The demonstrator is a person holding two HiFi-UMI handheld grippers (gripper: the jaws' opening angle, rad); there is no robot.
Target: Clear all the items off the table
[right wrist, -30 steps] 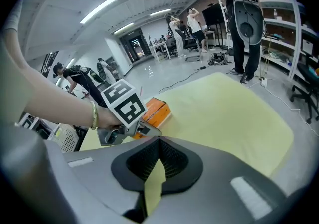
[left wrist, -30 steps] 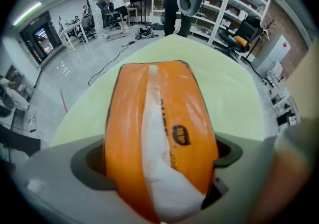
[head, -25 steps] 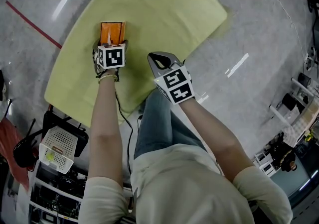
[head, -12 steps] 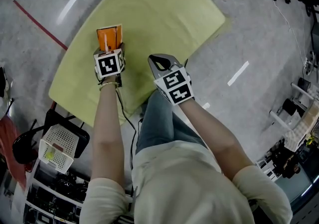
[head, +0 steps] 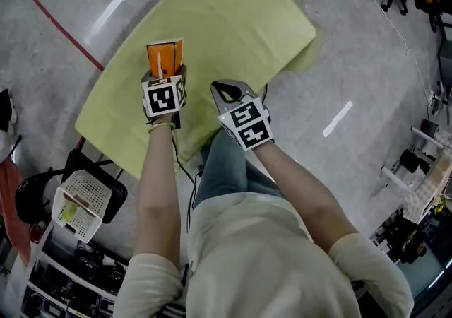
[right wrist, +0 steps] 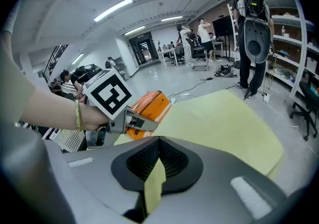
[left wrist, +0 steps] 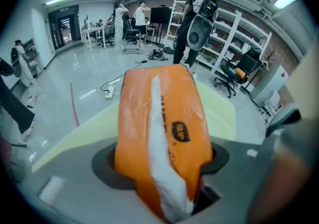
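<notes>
Your left gripper (head: 164, 78) has just been closing its jaws and now clamps the orange packet (left wrist: 164, 138), which sticks out between them over the yellow table (head: 233, 20). Your right gripper (head: 229, 89) has its jaws pressed together, by the table's near edge.

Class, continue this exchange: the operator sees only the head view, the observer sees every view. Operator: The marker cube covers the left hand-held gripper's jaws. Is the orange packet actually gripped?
Observer: Yes. In the left gripper view the left hand-held gripper has just been closing its jaws, and they now press on both sides of the orange packet.
Operator: And the right hand-held gripper?
Observer: The right gripper view shows the right hand-held gripper with its jaws together.
Operator: Any marks on the packet?
Observer: A white seam runs down its length, with dark print beside it.
</notes>
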